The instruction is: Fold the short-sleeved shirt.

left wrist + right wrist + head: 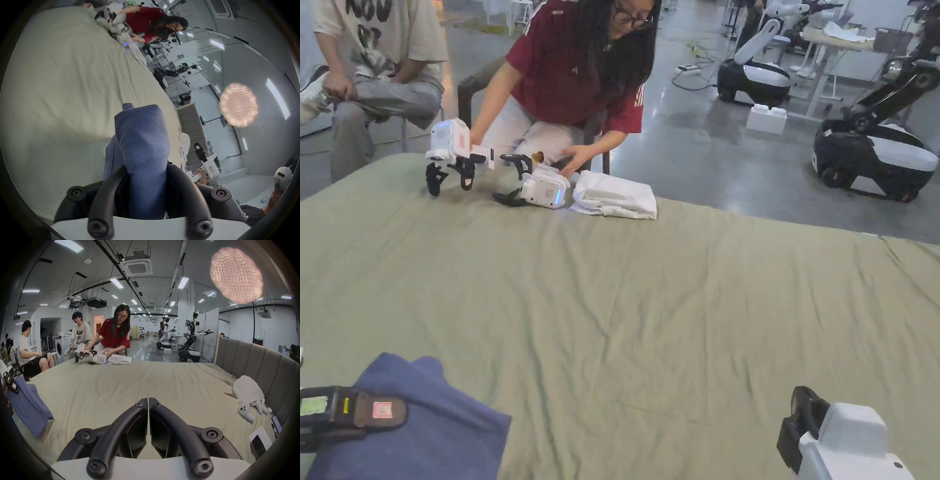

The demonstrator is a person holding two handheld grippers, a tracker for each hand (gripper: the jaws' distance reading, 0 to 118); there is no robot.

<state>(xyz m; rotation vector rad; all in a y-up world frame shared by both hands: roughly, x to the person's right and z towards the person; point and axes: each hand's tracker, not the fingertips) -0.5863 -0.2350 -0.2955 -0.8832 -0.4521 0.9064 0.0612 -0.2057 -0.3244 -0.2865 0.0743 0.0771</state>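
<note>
Shirt [142, 146], blue, sits at the near left corner of the bed [650, 300], bunched and lifted off the green sheet. The left gripper [144, 168] is clamped on a fold of it: in the left gripper view the cloth runs up between both black jaws, which press on it from each side. From the head view the shirt hangs below that gripper as a crumpled blue mass, its lower part spreading onto the sheet.

The right gripper [148, 400] hovers low over bare sheet near the bed's near edge, well apart from the shirt; its jaws are together with nothing between them.

At the far edge a person in a red top [575, 62] leans over the bed, handling two more grippers [500, 169] beside a folded white cloth [615, 195]. Another white bundle [248, 389], possibly a soft toy, lies by the grey headboard [259, 360].
</note>
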